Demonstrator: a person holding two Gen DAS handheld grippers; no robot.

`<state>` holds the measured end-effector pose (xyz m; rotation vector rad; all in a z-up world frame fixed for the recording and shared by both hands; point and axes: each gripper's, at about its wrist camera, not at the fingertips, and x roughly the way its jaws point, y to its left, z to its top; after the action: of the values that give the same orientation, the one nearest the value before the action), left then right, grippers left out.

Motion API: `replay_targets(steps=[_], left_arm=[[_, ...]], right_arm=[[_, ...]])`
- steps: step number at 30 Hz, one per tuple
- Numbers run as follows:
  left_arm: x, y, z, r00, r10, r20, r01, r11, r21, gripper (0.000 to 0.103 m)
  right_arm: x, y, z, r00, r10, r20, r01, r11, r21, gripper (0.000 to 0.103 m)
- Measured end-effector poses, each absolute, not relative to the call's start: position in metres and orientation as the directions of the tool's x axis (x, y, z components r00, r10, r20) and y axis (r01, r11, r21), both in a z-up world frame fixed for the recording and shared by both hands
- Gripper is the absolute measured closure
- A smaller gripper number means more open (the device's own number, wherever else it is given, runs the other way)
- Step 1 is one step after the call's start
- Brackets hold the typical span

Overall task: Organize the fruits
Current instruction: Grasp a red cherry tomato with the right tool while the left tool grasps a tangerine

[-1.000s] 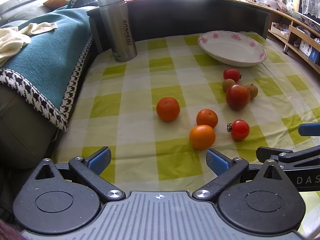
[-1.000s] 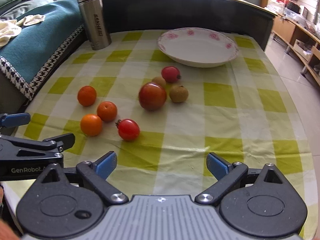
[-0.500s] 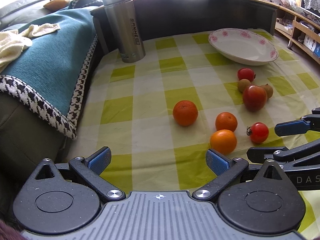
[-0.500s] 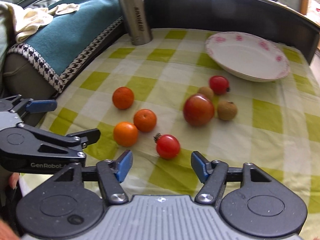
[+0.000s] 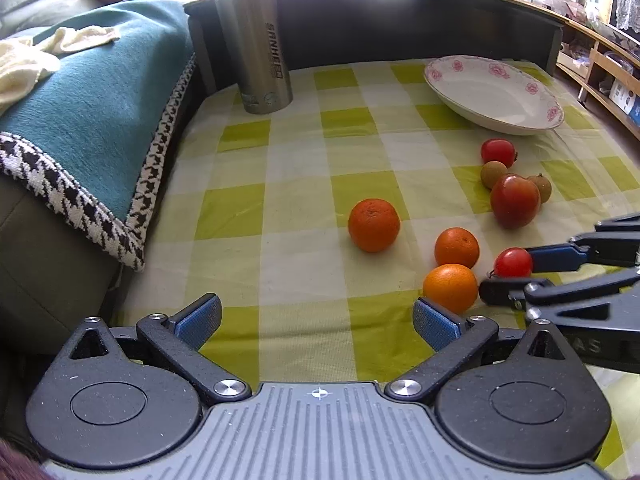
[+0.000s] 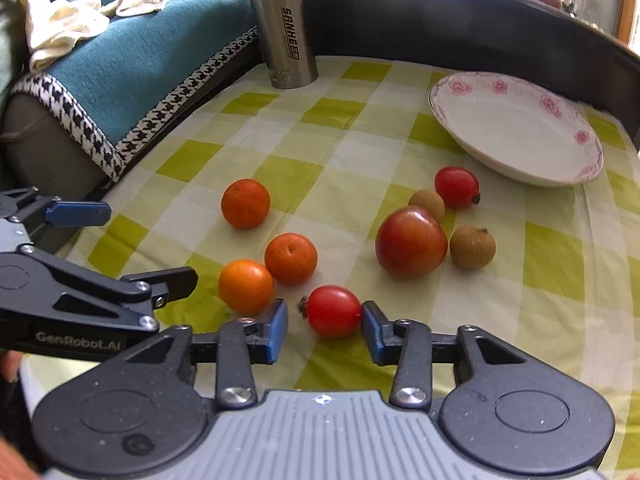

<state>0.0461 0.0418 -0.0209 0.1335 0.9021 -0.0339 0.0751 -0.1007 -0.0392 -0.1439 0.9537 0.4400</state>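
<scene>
My right hand-held gripper (image 6: 323, 330) sits low at the bottom centre of the right wrist view, its jaws apart and straddling a small red tomato (image 6: 333, 310); the right blue pad (image 6: 371, 330) is at or just beside the fruit's skin, while a gap remains at the left pad, so the jaws are not clamped. My left hand-held gripper (image 5: 316, 322) stands with its jaws wide apart over the checked tabletop (image 5: 280, 184), holding nothing; in the right wrist view it appears at the left edge. Left of the straddled tomato, three oranges form a loose cluster: the nearest orange (image 6: 245, 286) touches or nearly touches the middle orange (image 6: 291, 258), and the farthest orange (image 6: 245, 203) lies apart, up and left. Right of centre, a large red tomato (image 6: 411, 241) sits with a brown longan (image 6: 472, 247) just beside it on the right, a second longan (image 6: 427, 203) behind it, and another small red tomato (image 6: 456, 187) beyond that. The flowered plate (image 6: 576, 136) occupies the upper right with nothing on it. A steel flask (image 6: 282, 24) stands upright at top centre, beside a teal blanket (image 6: 140, 56) at upper left.
</scene>
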Motion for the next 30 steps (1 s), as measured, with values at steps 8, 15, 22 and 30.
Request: replay_targets(steps=[8,15,22,30], left_arm=[[0.043,0.021,-0.021,0.629,-0.047,-0.776,0.192,0.977,0.096,0.005],[0.053,-0.009,-0.037,0.593,-0.077,-0.802,0.276,0.955,0.113,0.028],[0.055,-0.012,-0.04,0.615,-0.103,-0.781,0.269,0.959,0.085,0.032],[0.052,-0.013,-0.036,0.595,-0.171,-0.786,0.318,0.947,0.034,0.058]], right_arm=[[0.07,-0.121,-0.035,0.492,0.289,-0.821,-0.377,0.921,0.098,0.066],[0.067,-0.144,-0.029,0.494,0.272,-0.826,-0.307,0.943,0.127,0.066],[0.069,-0.148,-0.029,0.495,0.261,-0.829,-0.288,0.949,0.128,0.066],[0.071,-0.149,-0.027,0.501,0.248,-0.829,-0.266,0.956,0.125,0.066]])
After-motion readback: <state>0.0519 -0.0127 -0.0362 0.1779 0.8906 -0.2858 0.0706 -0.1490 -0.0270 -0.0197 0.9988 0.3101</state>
